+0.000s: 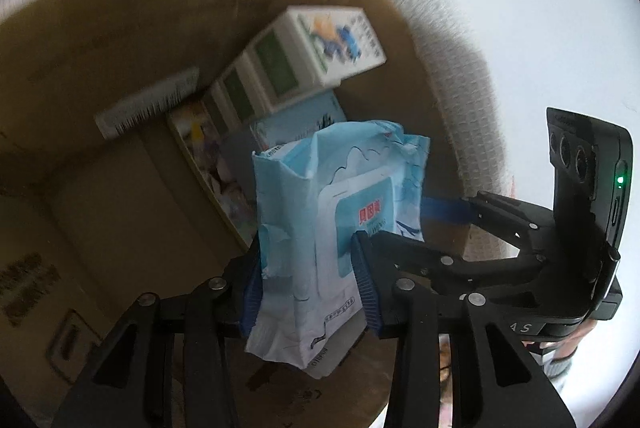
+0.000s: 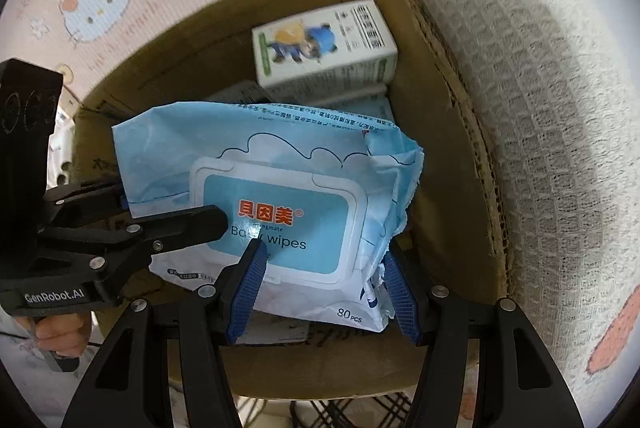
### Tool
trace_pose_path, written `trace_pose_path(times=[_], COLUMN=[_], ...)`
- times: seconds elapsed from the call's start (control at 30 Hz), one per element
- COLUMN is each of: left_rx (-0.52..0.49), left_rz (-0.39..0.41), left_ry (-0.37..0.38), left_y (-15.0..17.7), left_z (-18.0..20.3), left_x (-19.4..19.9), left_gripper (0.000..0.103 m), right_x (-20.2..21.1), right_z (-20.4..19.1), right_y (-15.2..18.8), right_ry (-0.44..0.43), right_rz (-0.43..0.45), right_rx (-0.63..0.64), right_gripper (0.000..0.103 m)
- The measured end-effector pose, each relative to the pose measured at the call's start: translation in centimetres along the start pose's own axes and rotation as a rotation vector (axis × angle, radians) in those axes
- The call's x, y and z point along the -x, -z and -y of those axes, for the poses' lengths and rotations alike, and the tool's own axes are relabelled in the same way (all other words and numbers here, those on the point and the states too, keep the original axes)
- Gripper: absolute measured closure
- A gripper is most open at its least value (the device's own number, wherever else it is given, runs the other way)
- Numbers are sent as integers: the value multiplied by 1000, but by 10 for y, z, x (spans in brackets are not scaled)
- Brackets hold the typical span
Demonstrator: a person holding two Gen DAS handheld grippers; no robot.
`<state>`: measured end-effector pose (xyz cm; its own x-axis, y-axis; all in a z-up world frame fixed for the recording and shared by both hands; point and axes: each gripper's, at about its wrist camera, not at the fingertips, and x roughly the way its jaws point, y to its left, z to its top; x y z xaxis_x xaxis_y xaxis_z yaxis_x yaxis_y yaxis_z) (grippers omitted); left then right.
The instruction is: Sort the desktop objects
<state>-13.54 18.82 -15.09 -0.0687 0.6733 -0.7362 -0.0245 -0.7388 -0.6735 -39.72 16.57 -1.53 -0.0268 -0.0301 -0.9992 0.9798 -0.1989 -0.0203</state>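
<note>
We hold the wipes pack [image 2: 280,211] over the open cardboard box [image 2: 436,155], the left claw [image 1: 308,280] and the right claw [image 2: 320,284] each clamped on an end, its long axis running between them.

Right gripper [image 2: 324,288] points straight down, blue pads [image 2: 246,292] pinching the wipes pack [image 2: 280,187] at its near right end. Left gripper [image 1: 308,288] tilts down, both pads against the pack's left end. A hand [image 2: 60,338] holds the left handle.
</note>
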Motion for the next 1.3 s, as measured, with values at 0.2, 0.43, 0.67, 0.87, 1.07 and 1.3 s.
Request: trace_pose_path(times=[0.2, 0.43, 0.67, 0.87, 1.07, 1.3], left_rx=[46, 119, 274, 405, 472, 491], left_rz=[-83, -120, -200, -226, -178, -168], left_ry=[-20, -34, -137, -111, -162, -210], left_y=[3, 7, 13, 22, 24, 30], left_z=[1, -12, -28, -41, -33, -22], left_x=[-21, -36, -59, -60, -40, -48], left_gripper=[73, 72, 65, 55, 55, 89], right_x=[-15, -25, -41, -52, -57, -67], right_z=[5, 4, 4, 12, 14, 16], right_y=[-1, 1, -6, -5, -4, -5], right_ry=[-52, -11, 147, 134, 153, 128], right_rz=[-64, -92, -102, -131, -166, -206], right_rx=[-3, -3, 50, 24, 22, -18], right_gripper=[62, 62, 62, 62, 62, 62])
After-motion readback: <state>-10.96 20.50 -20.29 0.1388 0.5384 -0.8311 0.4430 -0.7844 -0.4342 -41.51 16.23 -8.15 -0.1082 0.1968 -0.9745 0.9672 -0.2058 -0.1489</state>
